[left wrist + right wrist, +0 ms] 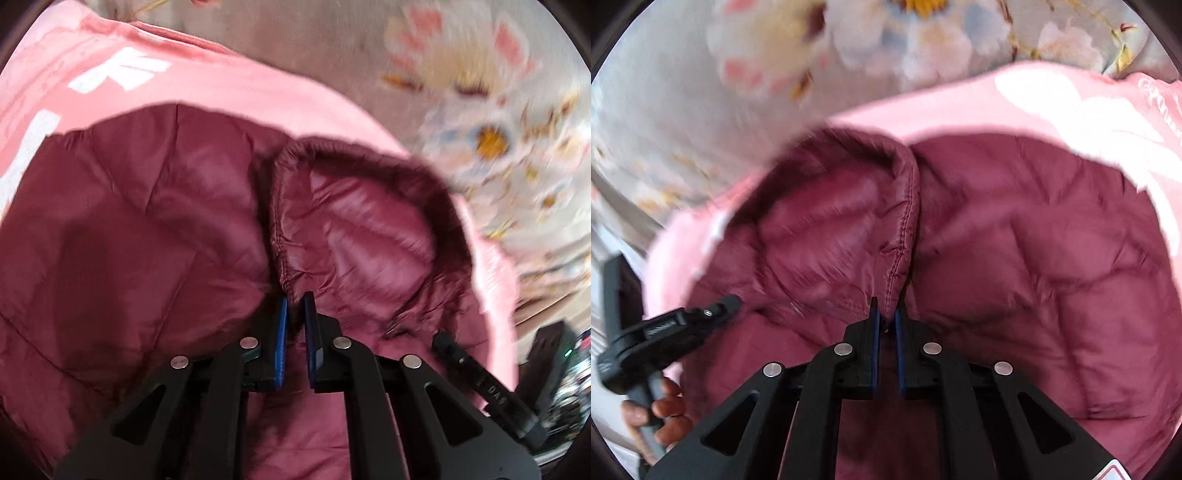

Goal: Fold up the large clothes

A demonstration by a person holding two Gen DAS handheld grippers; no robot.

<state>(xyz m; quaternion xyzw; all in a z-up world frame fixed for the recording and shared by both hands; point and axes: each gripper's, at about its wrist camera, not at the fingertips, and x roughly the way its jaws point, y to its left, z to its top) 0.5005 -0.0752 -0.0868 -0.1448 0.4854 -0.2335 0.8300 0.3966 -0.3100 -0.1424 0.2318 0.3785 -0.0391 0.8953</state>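
Observation:
A dark red quilted puffer jacket (147, 236) fills both views; it also shows in the right wrist view (1034, 243). It lies over a pink garment with white print (122, 70), also in the right wrist view (1052, 96). My left gripper (294, 301) is shut on the stitched hem of a folded-over part of the jacket (354, 221). My right gripper (886, 310) is shut on the stitched jacket edge (905, 236). The other gripper's tip shows at each view's outer side (480, 376) (665, 328).
A floral sheet (498, 110) lies under the clothes, also in the right wrist view (849, 48). A person's hand (661, 413) holds the other gripper's handle at lower left. A dark device with a green light (554, 350) sits at the right edge.

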